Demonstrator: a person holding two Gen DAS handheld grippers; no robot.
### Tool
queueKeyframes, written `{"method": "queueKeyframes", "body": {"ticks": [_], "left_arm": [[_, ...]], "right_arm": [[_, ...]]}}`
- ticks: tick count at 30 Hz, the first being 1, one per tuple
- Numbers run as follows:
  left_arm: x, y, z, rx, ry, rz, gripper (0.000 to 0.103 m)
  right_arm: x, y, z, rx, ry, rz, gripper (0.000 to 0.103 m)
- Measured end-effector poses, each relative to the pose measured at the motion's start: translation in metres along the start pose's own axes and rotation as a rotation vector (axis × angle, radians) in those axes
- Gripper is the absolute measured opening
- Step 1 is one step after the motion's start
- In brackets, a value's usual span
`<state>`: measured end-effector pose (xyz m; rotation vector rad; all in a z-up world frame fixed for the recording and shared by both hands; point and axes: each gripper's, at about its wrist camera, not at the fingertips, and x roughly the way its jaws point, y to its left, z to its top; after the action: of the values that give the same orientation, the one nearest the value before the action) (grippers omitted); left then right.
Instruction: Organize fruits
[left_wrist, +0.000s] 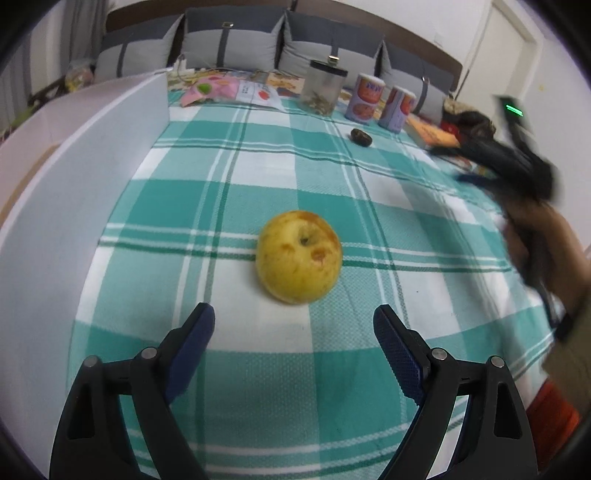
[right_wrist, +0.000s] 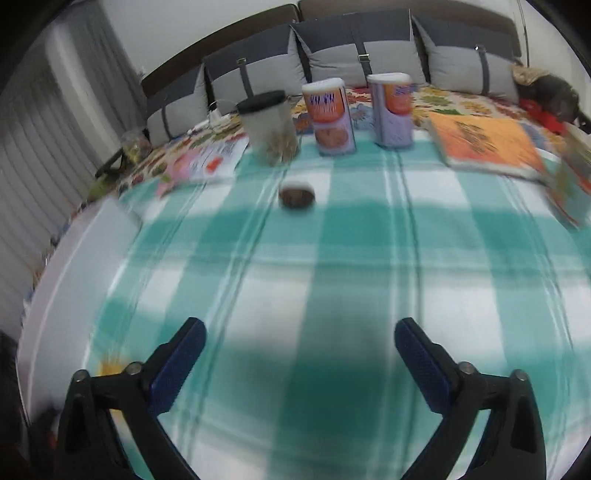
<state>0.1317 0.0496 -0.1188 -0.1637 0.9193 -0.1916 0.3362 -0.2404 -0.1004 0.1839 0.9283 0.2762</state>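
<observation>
Nothing appears sorted yet: the left gripper (left_wrist: 293, 325) is hovering with its jaws spread wide and empty, the yellow apple (left_wrist: 298, 256) lying on the checked cloth (left_wrist: 424, 236) just ahead of them. The right gripper (right_wrist: 300, 338) is likewise holding nothing, jaws apart, with a small brown fruit (right_wrist: 296, 196) sitting well ahead, so both pieces probably remain to be gathered.

The left gripper (left_wrist: 293, 321) is hovering with jaws spread wide, just short of a yellow apple (left_wrist: 298, 256) lying on the checked cloth (left_wrist: 258, 173). A small dark fruit (left_wrist: 361, 137) is sitting far back near two cans (left_wrist: 380, 101) and a jar (left_wrist: 323, 87). The right gripper (left_wrist: 513, 162) is showing blurred at the right edge.
</observation>
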Motion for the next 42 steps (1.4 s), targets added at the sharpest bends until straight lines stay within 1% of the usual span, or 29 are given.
{"method": "queueKeyframes", "body": {"ticks": [1,2,3,5,7,9,10,11,12,13,16,19,21,23,25,27,28,29,31,33,34,35,36,37,38,39,42], "left_arm": [[-0.002,0.004,-0.001,-0.017,-0.002,-0.009,0.089],[-0.003,0.007,-0.001,-0.029,-0.004,-0.015,0.089],[-0.004,0.01,-0.001,-0.039,-0.006,-0.019,0.089],[-0.006,0.018,-0.001,-0.058,-0.009,-0.023,0.089],[-0.007,0.026,-0.001,-0.075,-0.011,-0.02,0.089],[-0.006,0.035,-0.001,-0.096,-0.012,-0.015,0.089],[-0.004,0.04,-0.002,-0.11,-0.01,-0.013,0.089],[-0.003,0.043,-0.003,-0.12,-0.008,-0.012,0.089],[-0.002,0.045,-0.004,-0.128,-0.006,-0.009,0.089],[-0.001,0.047,-0.005,-0.135,0.001,-0.007,0.089],[0.0,0.042,-0.008,-0.127,0.011,-0.012,0.089],[-0.006,0.028,-0.008,-0.083,-0.005,-0.027,0.089],[-0.009,0.016,-0.01,-0.05,-0.009,-0.03,0.089],[-0.01,0.003,-0.013,-0.027,-0.004,-0.044,0.089],[-0.009,-0.007,-0.018,-0.007,-0.003,-0.048,0.089],[-0.005,-0.019,-0.026,0.032,0.006,-0.042,0.089],[-0.002,-0.022,-0.029,0.048,0.01,-0.035,0.089],[0.002,-0.026,-0.033,0.067,0.014,-0.025,0.089],[0.011,-0.033,-0.041,0.103,0.027,-0.003,0.089],[0.017,-0.038,-0.047,0.133,0.034,0.014,0.089],[0.018,-0.04,-0.047,0.144,0.033,0.02,0.089],[0.02,-0.042,-0.049,0.161,0.028,0.032,0.089],[0.022,-0.043,-0.051,0.175,0.026,0.039,0.089],[0.026,-0.044,-0.052,0.193,0.03,0.052,0.089],[0.029,-0.044,-0.053,0.205,0.031,0.069,0.092],[0.03,-0.045,-0.054,0.213,0.021,0.082,0.096],[0.033,-0.045,-0.055,0.22,0.0,0.097,0.098]], "right_arm": [[0.017,-0.002,0.018,0.023,0.007,0.011,0.082],[0.034,-0.004,0.035,0.05,0.017,0.02,0.075],[0.053,-0.006,0.052,0.079,0.027,0.027,0.074],[0.087,-0.004,0.076,0.124,0.052,0.042,0.074],[0.11,-0.001,0.088,0.136,0.073,0.033,0.074],[0.134,0.004,0.095,0.144,0.109,0.01,0.069],[0.144,0.006,0.096,0.143,0.129,-0.015,0.057],[0.148,0.006,0.096,0.137,0.131,-0.041,0.044],[0.148,0.009,0.098,0.12,0.115,-0.063,0.044],[0.149,0.009,0.098,0.118,0.119,-0.062,0.044],[0.131,0.012,0.094,0.084,0.088,-0.037,0.044],[0.092,0.022,0.072,0.012,0.077,0.003,0.044],[0.056,0.034,0.045,-0.055,0.075,0.013,0.044],[0.02,0.042,0.01,-0.107,0.077,0.024,0.044],[-0.016,0.05,-0.04,-0.16,0.086,0.008,0.044],[-0.04,0.052,-0.086,-0.199,0.087,-0.031,0.044],[-0.047,0.05,-0.101,-0.21,0.085,-0.053,0.044],[-0.051,0.05,-0.122,-0.215,0.087,-0.08,0.044],[-0.052,0.044,-0.148,-0.204,0.092,-0.103,0.044],[-0.048,0.039,-0.163,-0.199,0.076,-0.137,0.044],[-0.049,0.037,-0.168,-0.192,0.06,-0.146,0.047],[-0.05,0.034,-0.173,-0.172,0.048,-0.157,0.06],[-0.053,0.033,-0.175,-0.148,0.046,-0.163,0.071],[-0.056,0.031,-0.177,-0.127,0.042,-0.165,0.091],[-0.063,0.028,-0.179,-0.089,0.023,-0.165,0.096],[-0.07,0.027,-0.182,-0.065,0.002,-0.165,0.096],[-0.086,0.027,-0.196,-0.016,-0.028,-0.205,0.096]]}}
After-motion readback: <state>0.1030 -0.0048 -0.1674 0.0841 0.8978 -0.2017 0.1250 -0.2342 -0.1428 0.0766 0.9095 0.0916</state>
